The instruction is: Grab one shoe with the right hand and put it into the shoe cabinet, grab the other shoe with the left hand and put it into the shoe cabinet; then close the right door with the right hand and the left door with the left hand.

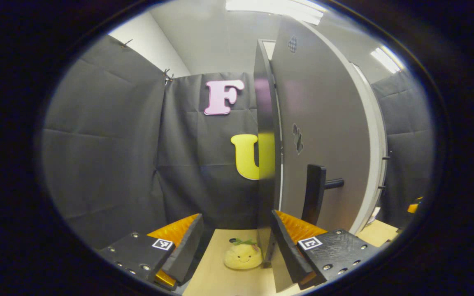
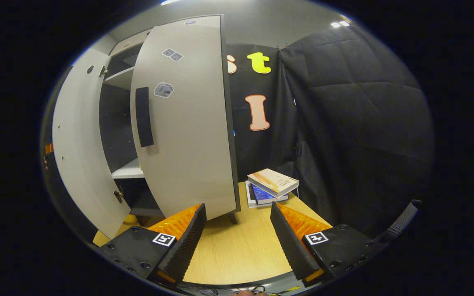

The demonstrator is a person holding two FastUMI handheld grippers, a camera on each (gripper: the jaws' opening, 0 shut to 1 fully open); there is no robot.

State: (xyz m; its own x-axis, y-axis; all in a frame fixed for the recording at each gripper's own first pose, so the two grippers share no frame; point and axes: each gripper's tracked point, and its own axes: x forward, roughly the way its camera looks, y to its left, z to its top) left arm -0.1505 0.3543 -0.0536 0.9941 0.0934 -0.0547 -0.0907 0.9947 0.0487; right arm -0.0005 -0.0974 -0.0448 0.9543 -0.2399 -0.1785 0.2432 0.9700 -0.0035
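Observation:
The grey left door (image 1: 327,135) of the shoe cabinet stands close in front of my left gripper (image 1: 237,216), which is open. The door's dark edge (image 1: 266,164) comes down just inside the right finger (image 1: 290,242). Its black handle (image 1: 314,193) sticks out just beyond that finger. In the right gripper view the cabinet's right door (image 2: 187,131), with a black handle (image 2: 143,111), is swung partway shut. The left door (image 2: 76,144) stands wide open. Between them show dark shelves (image 2: 128,169). My right gripper (image 2: 238,205) hangs open over the wooden table (image 2: 237,250), a short way from the right door's lower corner.
A yellow plush toy (image 1: 243,255) lies on the table beyond the left gripper, beside the door's foot. A stack of books (image 2: 270,186) sits on the table to the right of the cabinet. Black cloth walls close the booth behind and to the sides.

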